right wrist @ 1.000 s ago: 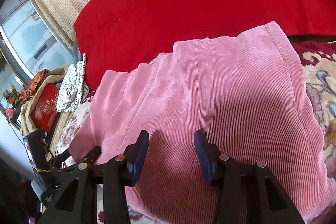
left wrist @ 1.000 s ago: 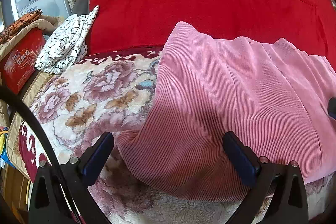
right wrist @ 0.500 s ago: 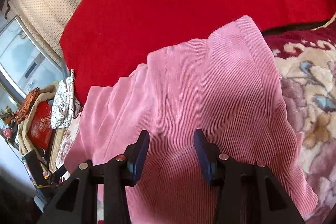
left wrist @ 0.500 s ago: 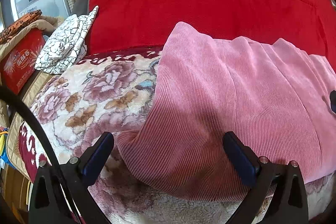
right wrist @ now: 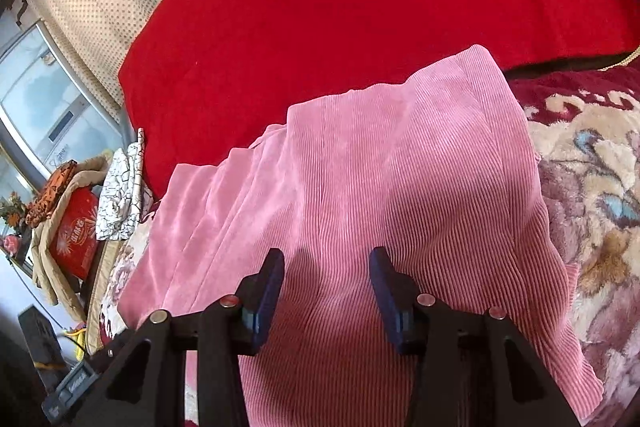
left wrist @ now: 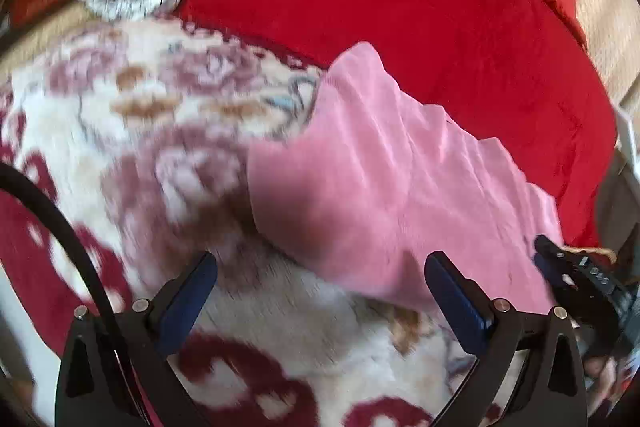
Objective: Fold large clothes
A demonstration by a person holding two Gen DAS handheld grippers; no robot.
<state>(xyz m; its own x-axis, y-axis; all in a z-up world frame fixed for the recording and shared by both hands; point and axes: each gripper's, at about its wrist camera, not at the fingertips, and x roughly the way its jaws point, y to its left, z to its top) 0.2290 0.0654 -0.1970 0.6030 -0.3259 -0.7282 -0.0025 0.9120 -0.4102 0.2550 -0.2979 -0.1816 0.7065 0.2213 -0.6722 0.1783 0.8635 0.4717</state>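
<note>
The left gripper [left wrist: 320,291] angles down over the floral blanket [left wrist: 120,131], its blue pads [left wrist: 188,301] spread wide with nothing between them; the near edge of the pink corduroy garment [left wrist: 380,187] lies just ahead of the right-hand pad, and this view is blurred. The right gripper [right wrist: 326,291] also tilts downward, poised above the garment [right wrist: 400,187], its jaws partly apart and bare of cloth; whether the tips touch the fabric cannot be told. At the right edge of the left wrist view, part of the right gripper [left wrist: 576,279] shows beside the garment. The garment lies spread on the blanket, its long axis running across the bed from side to side, with its ribs running away from the grippers toward the red quilt [right wrist: 360,7], which its far edge overlaps. Beyond, at the left, a black-and-white patterned cloth [right wrist: 120,195] rests beside a red box [right wrist: 74,227].
</note>
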